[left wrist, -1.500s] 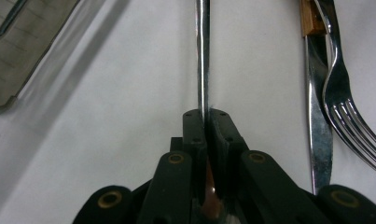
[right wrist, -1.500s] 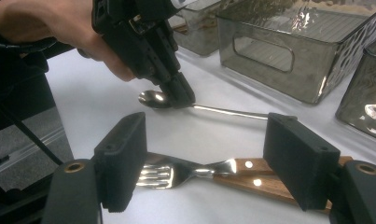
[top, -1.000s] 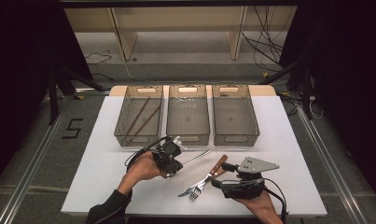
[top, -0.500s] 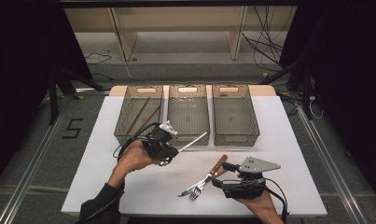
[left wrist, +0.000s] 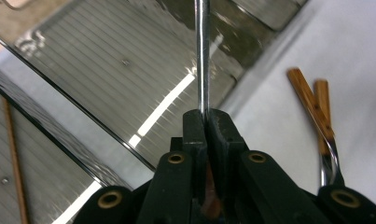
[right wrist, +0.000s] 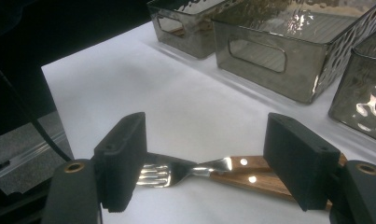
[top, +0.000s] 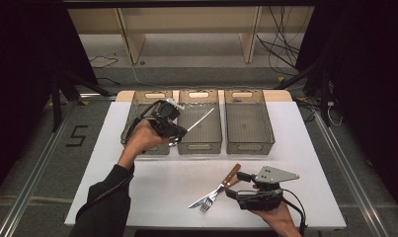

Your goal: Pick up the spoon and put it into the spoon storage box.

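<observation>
My left gripper is clamped tight on a knife, pinching it near the handle end so the metal blade sticks straight out past the jaw tips; in the left gripper view the blade runs up from between the pressed-together pads. I'm holding it up over the middle bin, blade pointing toward the far right across that bin. The left bin sits just beside it under my hand and has thin brown sticks in it, seen in the left gripper view. The right bin stands just beside the middle one. My right gripper rests low on the white table near the front edge, its jaws spread wide and gripping nothing. Between and just beyond those open jaws lie a fork and a second wooden-handled piece, crossed against each other on the table, handles pointing toward the bins.
</observation>
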Motion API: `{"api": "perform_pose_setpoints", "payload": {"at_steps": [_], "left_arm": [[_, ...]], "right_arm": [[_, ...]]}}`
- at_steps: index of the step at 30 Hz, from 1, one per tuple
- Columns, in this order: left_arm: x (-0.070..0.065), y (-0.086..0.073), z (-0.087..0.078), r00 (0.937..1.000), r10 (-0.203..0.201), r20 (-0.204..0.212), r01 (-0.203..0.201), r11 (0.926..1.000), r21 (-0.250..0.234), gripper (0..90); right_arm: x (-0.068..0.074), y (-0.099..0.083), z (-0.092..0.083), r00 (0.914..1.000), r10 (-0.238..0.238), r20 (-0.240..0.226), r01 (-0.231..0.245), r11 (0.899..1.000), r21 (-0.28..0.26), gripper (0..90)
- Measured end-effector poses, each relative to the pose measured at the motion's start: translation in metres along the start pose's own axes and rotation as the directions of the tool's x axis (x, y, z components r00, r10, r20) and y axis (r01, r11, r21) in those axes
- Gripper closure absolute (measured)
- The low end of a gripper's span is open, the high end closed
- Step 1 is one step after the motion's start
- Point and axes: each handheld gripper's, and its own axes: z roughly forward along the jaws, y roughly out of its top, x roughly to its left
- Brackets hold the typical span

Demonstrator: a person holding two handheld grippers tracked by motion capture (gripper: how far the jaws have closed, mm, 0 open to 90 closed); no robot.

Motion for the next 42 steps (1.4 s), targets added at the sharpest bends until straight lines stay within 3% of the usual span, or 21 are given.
{"api": "perform_pose_setpoints", "payload": {"at_steps": [10,21,42], "left_arm": [[0.019,0.031,0.020,0.9958,-0.075,-0.053,0.074,0.9972,-0.013,85.3],[0.026,0.050,0.041,0.9896,-0.112,-0.091,0.111,0.9938,-0.014,85.2],[0.032,0.044,0.069,0.9798,-0.164,-0.115,0.164,0.9864,-0.006,85.1]], "right_arm": [[0.000,-0.001,-0.001,1.0000,0.003,-0.003,-0.003,1.000,-0.003,30.8],[-0.001,-0.001,-0.002,0.9999,0.010,-0.006,-0.010,1.000,-0.002,30.7],[-0.002,-0.002,-0.003,1.0000,0.008,-0.006,-0.008,1.000,-0.001,30.7]]}}
